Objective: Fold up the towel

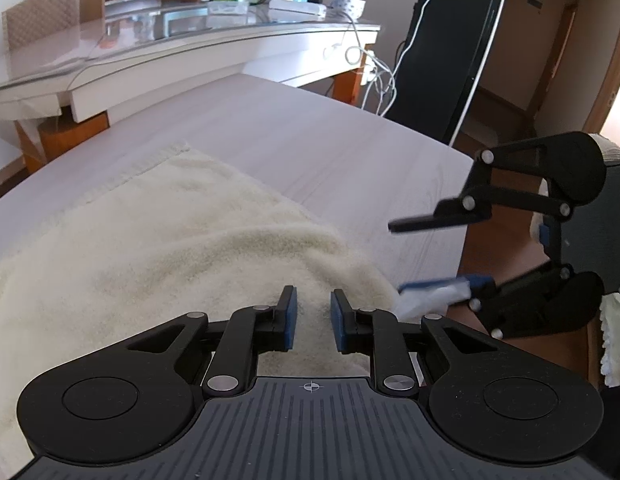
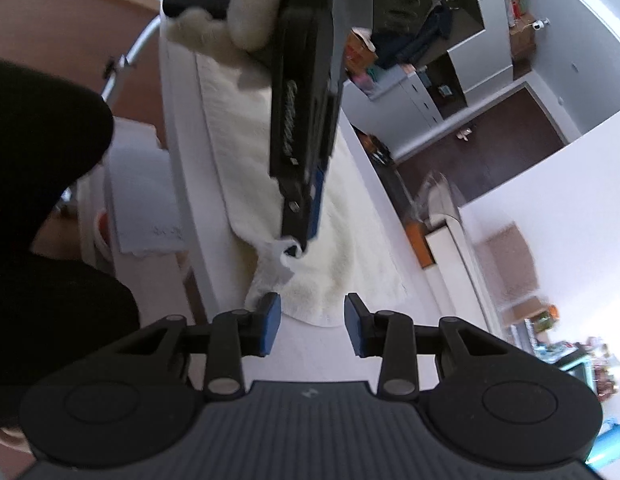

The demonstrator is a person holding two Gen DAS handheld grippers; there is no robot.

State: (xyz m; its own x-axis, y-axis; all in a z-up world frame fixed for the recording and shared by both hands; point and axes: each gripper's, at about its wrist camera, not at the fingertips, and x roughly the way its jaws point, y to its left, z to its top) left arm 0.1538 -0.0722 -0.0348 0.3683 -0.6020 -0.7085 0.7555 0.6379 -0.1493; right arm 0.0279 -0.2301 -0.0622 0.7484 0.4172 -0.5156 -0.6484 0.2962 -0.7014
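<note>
The cream, fluffy terry towel (image 1: 157,240) is lying on the white-sheeted bed (image 1: 330,148), bunched and humped rather than flat; one hemmed edge is running across the far side in the left wrist view, the near part is rumpled.

The left gripper (image 1: 313,316) is angling down onto the near fold; its jaws are standing narrowly apart with pile between the blue pads (image 1: 290,312); from the right wrist view its tip (image 2: 297,240) appears to be nipping a thin white tab or corner of the cloth, so I am reading it as gripping the towel, though that contact is small and blurred.

The right gripper (image 2: 312,326) is hovering over the towel's near edge, jaws partly open, nothing between them; in the left view one of its fingers is lying against a whitish wisp of fabric, but no pinch is showing.

Judging the progress: early going; no neat crease is showing yet; a corner is being gathered, the fold itself and the smoothing are still to come.

Hard to make out: the towel's full outline is cut off by both frames; the left gripper body is blocking the middle of the right view; the person's dark sleeve (image 2: 41,128) is hiding the left side.
</note>
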